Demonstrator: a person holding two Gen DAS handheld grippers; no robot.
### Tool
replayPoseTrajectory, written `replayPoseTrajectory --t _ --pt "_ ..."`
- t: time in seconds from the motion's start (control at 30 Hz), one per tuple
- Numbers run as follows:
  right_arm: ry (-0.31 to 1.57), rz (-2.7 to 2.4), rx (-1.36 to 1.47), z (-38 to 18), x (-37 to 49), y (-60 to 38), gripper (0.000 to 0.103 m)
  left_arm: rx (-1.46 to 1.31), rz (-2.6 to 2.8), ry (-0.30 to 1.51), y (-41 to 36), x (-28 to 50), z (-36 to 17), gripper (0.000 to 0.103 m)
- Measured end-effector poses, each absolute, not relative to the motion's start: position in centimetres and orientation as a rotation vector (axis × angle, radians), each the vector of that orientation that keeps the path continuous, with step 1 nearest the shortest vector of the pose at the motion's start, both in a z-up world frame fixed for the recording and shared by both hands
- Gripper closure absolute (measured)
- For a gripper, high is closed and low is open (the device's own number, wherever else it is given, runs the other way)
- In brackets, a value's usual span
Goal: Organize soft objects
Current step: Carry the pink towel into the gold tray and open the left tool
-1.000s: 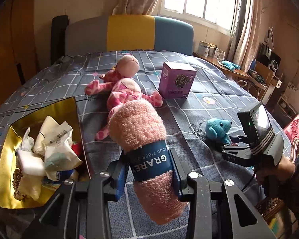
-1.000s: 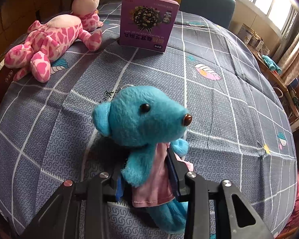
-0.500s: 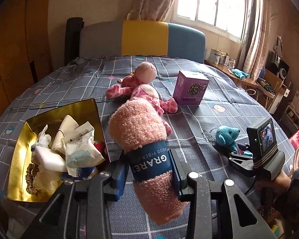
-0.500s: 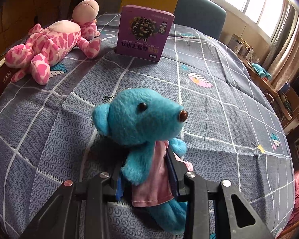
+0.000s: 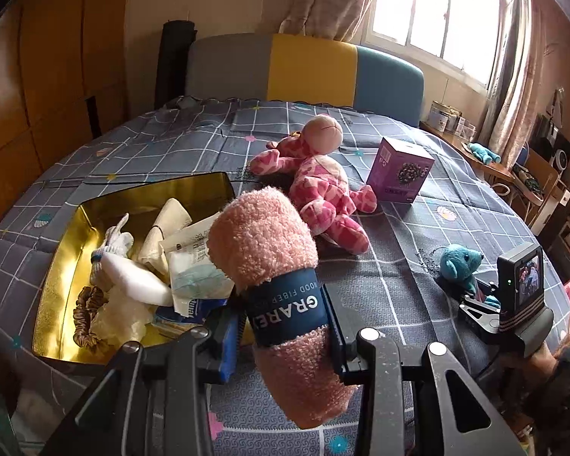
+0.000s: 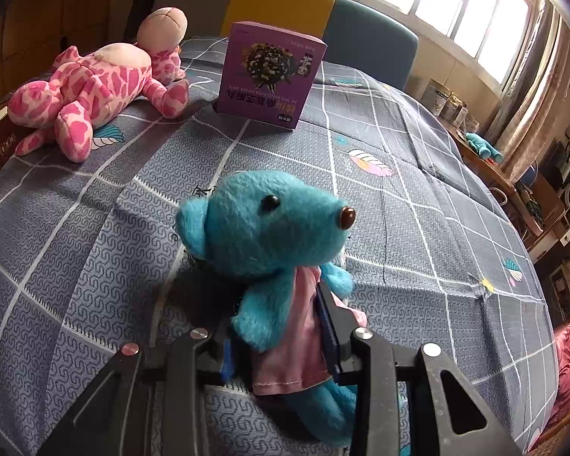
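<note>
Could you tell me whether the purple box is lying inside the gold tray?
No, the purple box stands on the bedspread beyond the pink plush toy, well apart from the gold tray.

Left view: more of the gold tray [image 5: 57,266] is taken in than a second ago, and it is now seen nearer the frame's middle.
Rolled pink towel [image 5: 273,266]: now seen overlapping the tray's right edge.
Right view: more of the window [image 6: 456,11] is shown than before.

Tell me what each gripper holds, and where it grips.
Left gripper: rolled pink towel, clamped at its blue paper band. Right gripper: blue toy mouse, clamped at its pink-dressed body.
</note>
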State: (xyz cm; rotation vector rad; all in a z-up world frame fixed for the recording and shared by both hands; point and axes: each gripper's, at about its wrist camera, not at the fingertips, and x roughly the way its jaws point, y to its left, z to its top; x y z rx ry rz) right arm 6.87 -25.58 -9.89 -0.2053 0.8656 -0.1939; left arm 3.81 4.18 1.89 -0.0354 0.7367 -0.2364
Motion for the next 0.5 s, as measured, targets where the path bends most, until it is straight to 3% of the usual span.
replayPoseTrajectory --t 0.5 --pt "0.857 -0.196 -0.205 -9.8 6.7 -25.6 0.068 -0.168 -0.095 0.767 12.1 4.4 1.4 0.064"
